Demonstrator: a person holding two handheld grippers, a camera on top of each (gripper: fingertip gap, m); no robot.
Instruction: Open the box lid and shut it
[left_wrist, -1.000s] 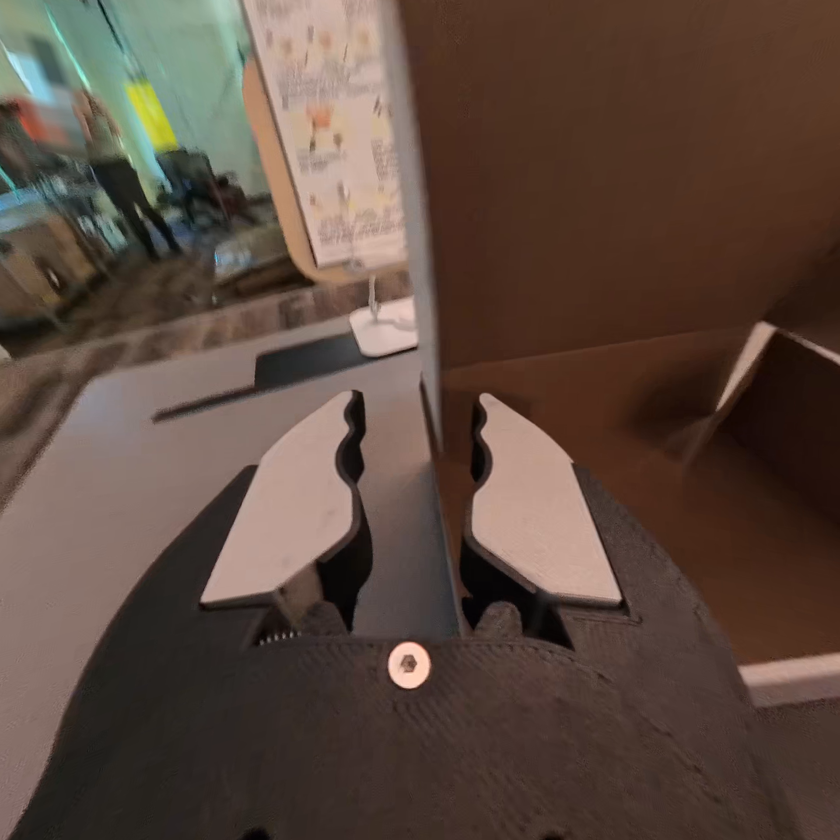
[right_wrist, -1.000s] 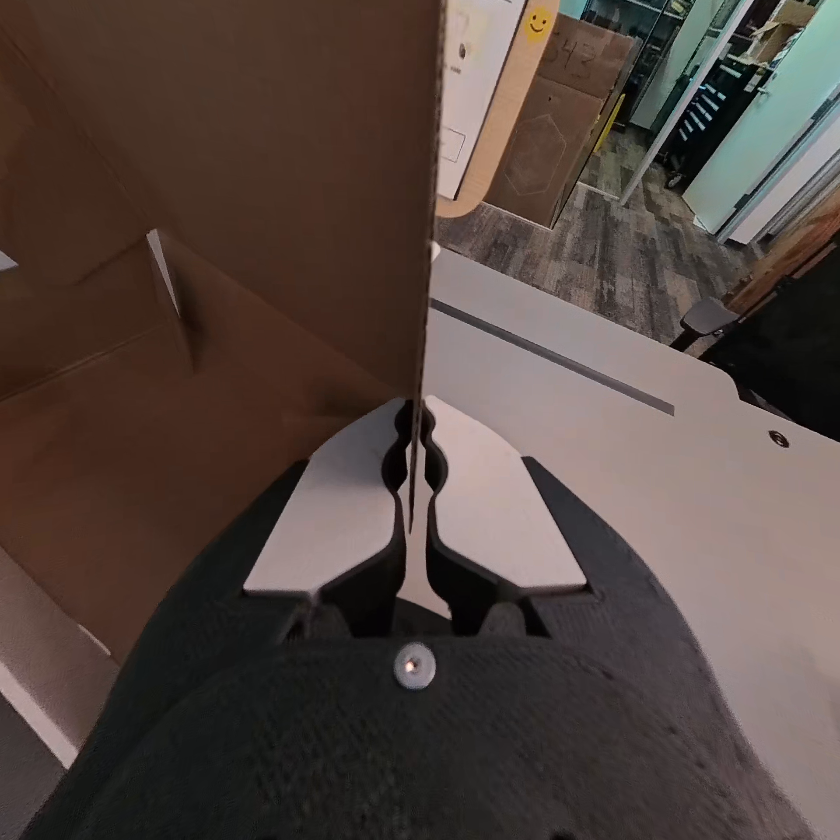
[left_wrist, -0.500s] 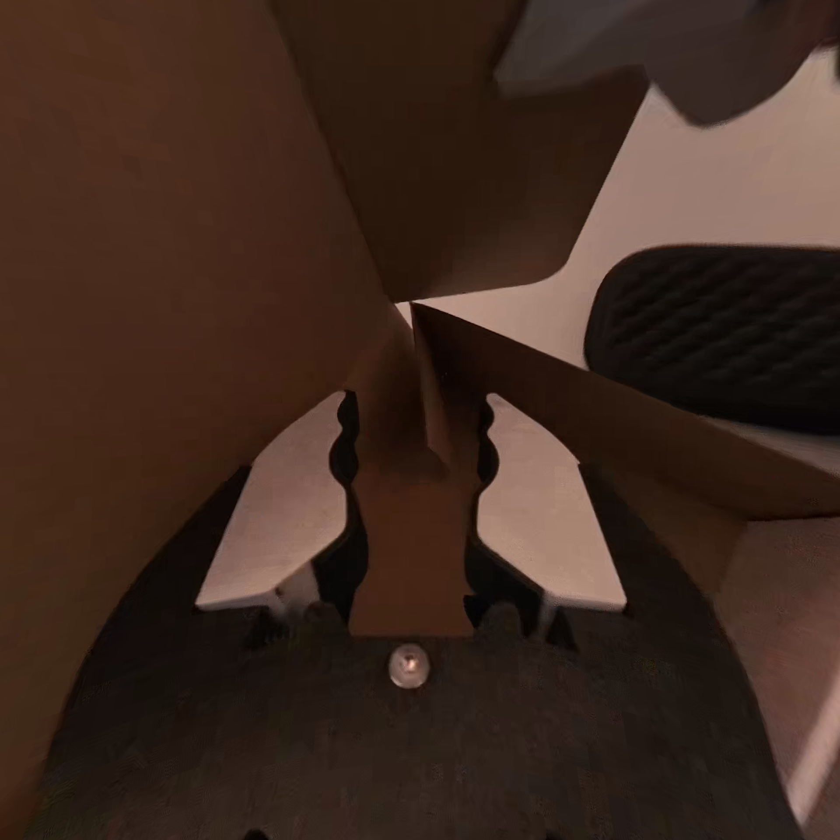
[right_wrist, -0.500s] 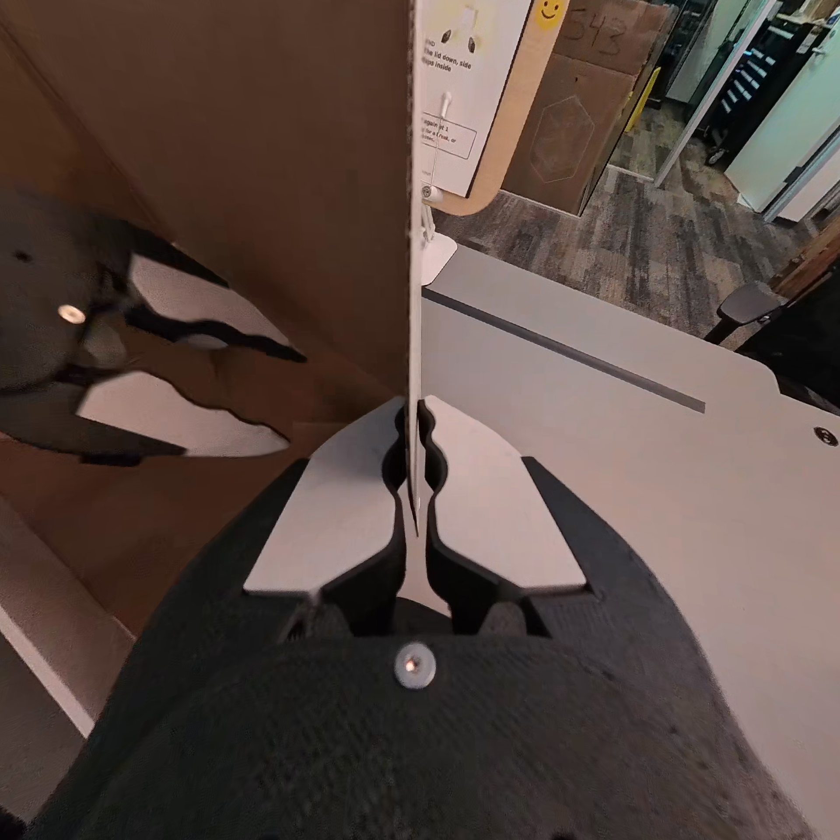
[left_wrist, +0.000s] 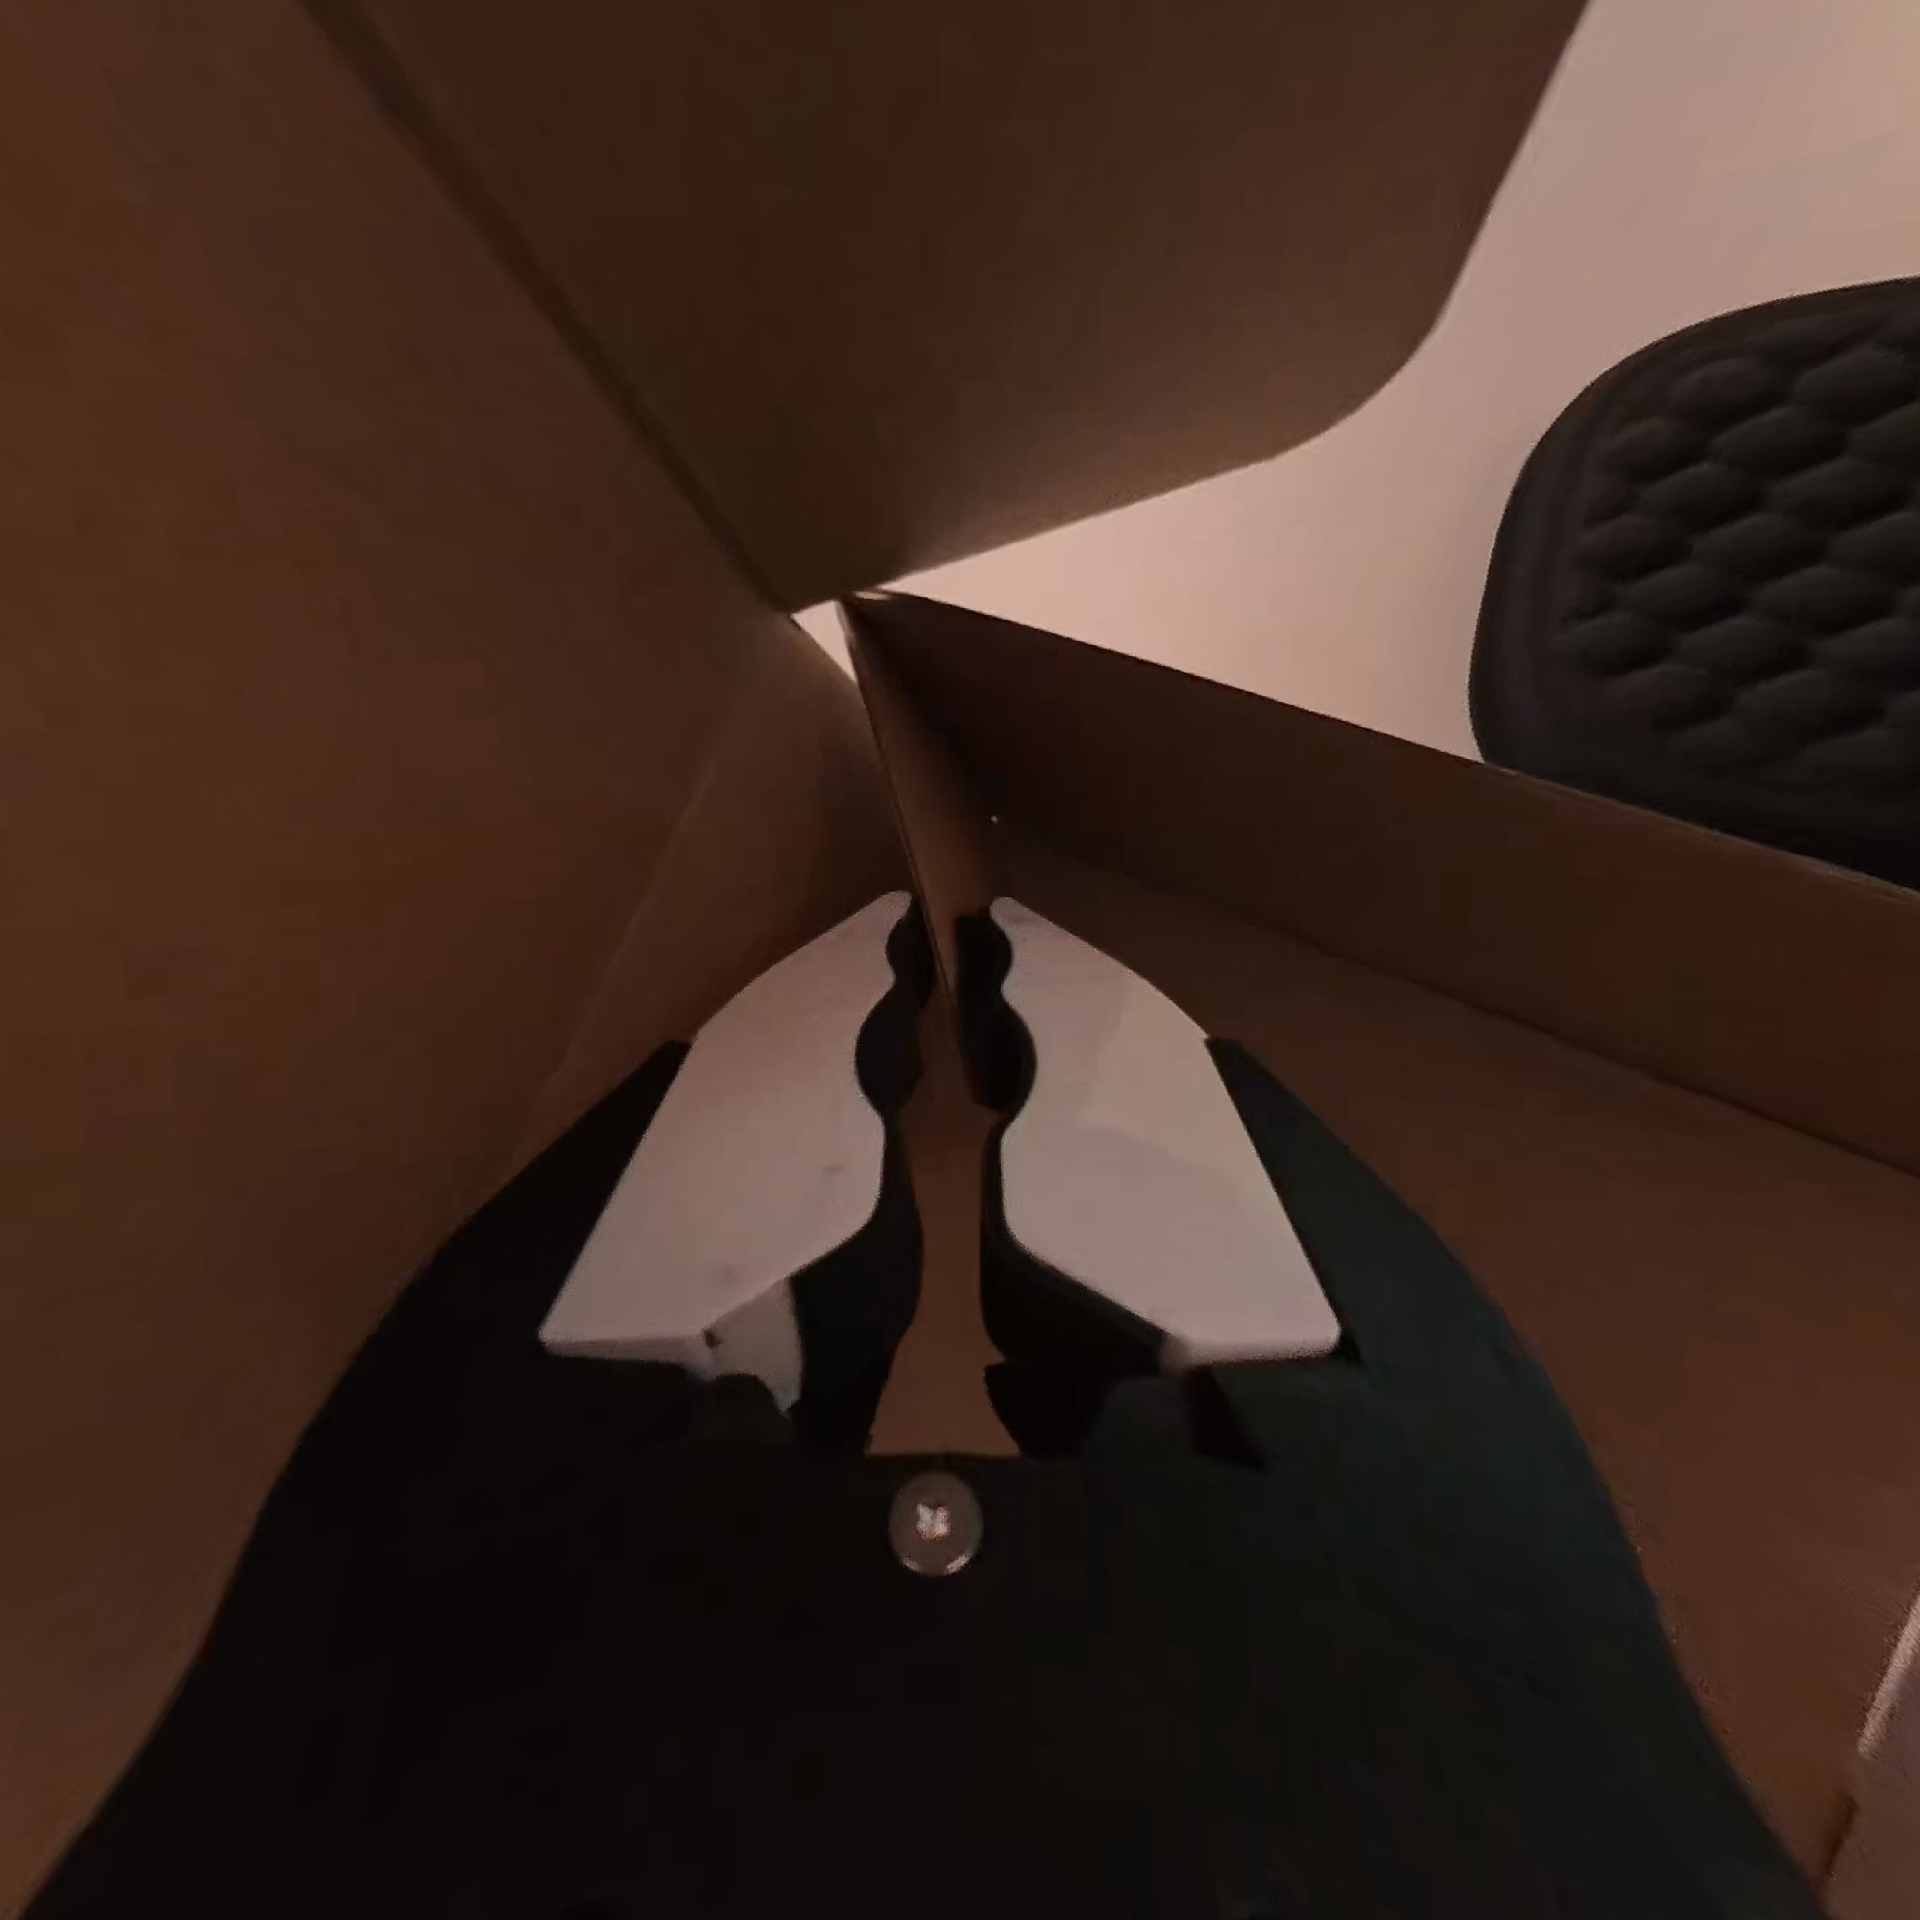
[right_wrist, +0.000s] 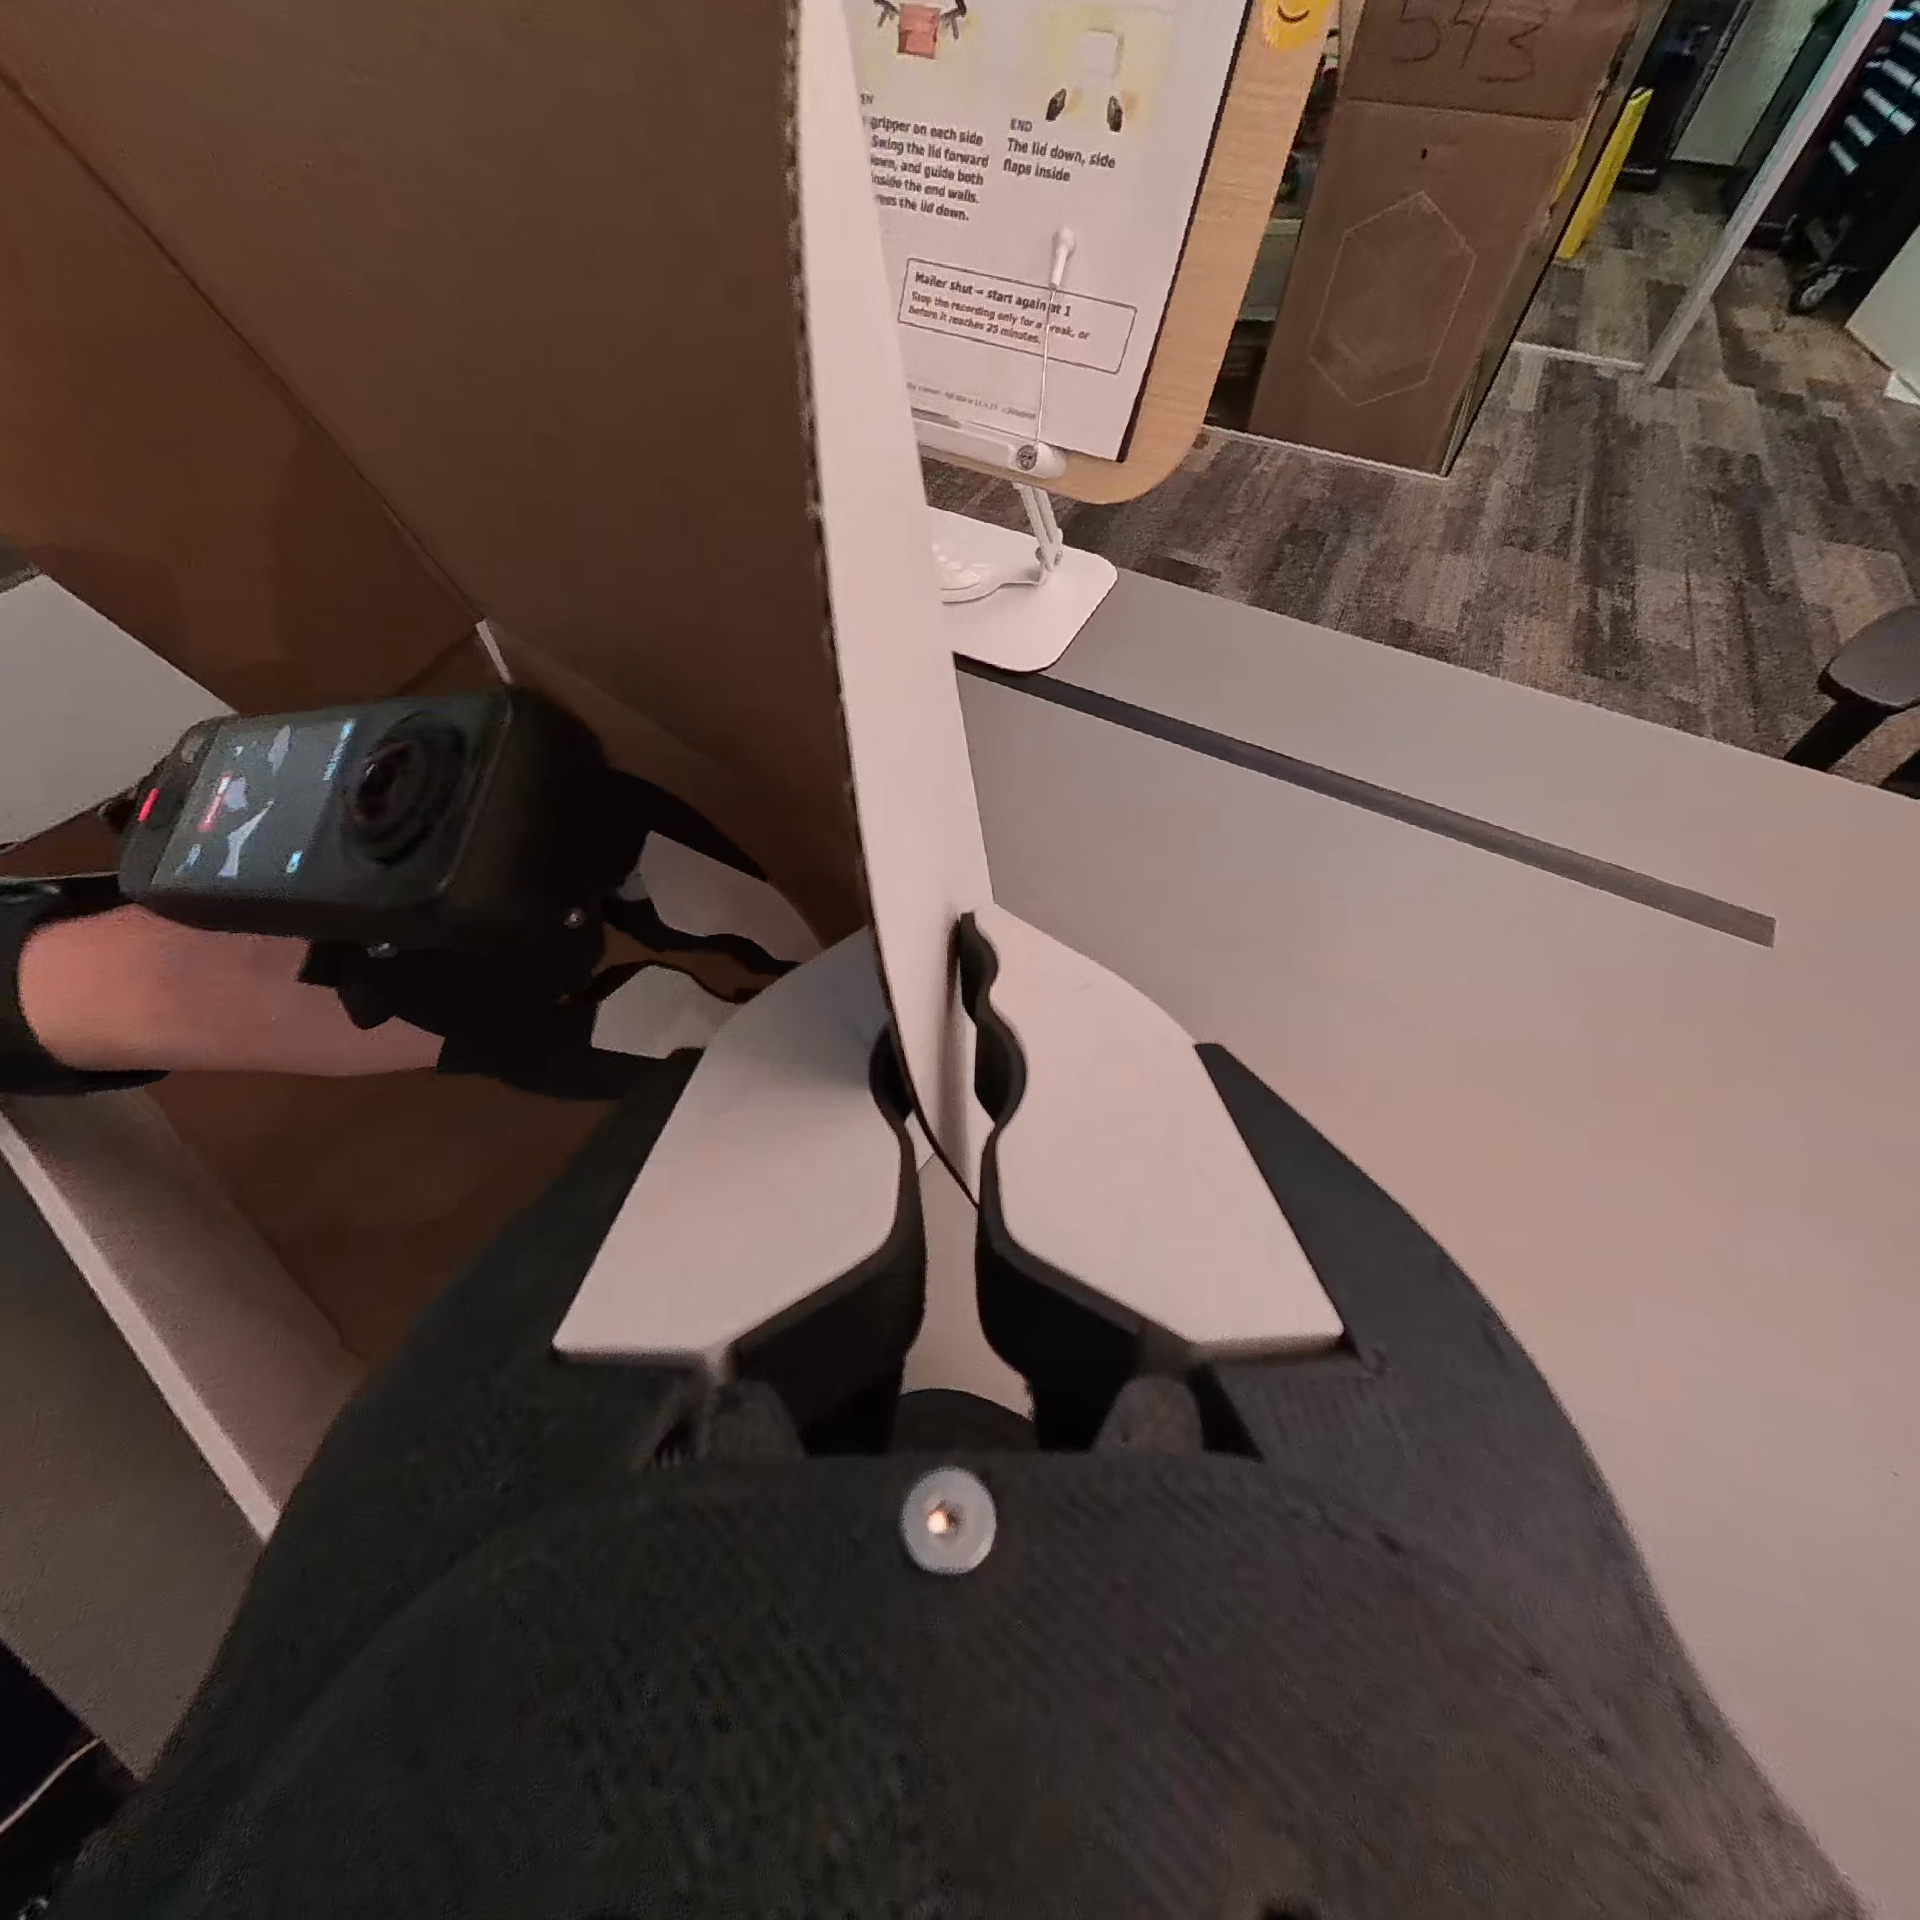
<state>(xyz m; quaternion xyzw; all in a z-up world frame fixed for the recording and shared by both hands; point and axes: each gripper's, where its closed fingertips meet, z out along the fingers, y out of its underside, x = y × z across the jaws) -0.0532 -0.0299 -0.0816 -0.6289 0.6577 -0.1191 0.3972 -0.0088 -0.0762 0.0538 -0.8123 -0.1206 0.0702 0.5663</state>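
The brown corrugated cardboard box (right_wrist: 312, 1195) is seen open on the grey table (right_wrist: 1455, 1039); its upright side flap (right_wrist: 894, 727) is pinched by the right gripper (right_wrist: 940, 1029), an inner cardboard flap edge (left_wrist: 914, 790) by the left gripper (left_wrist: 940, 987)

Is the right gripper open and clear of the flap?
No: the right gripper is closed on the edge of the flap, which stands upright between its fingers.

Brown box lid (right_wrist: 582, 343) with white outside, grey table (right_wrist: 1455, 1039), black quilted pad (left_wrist: 1725, 540)
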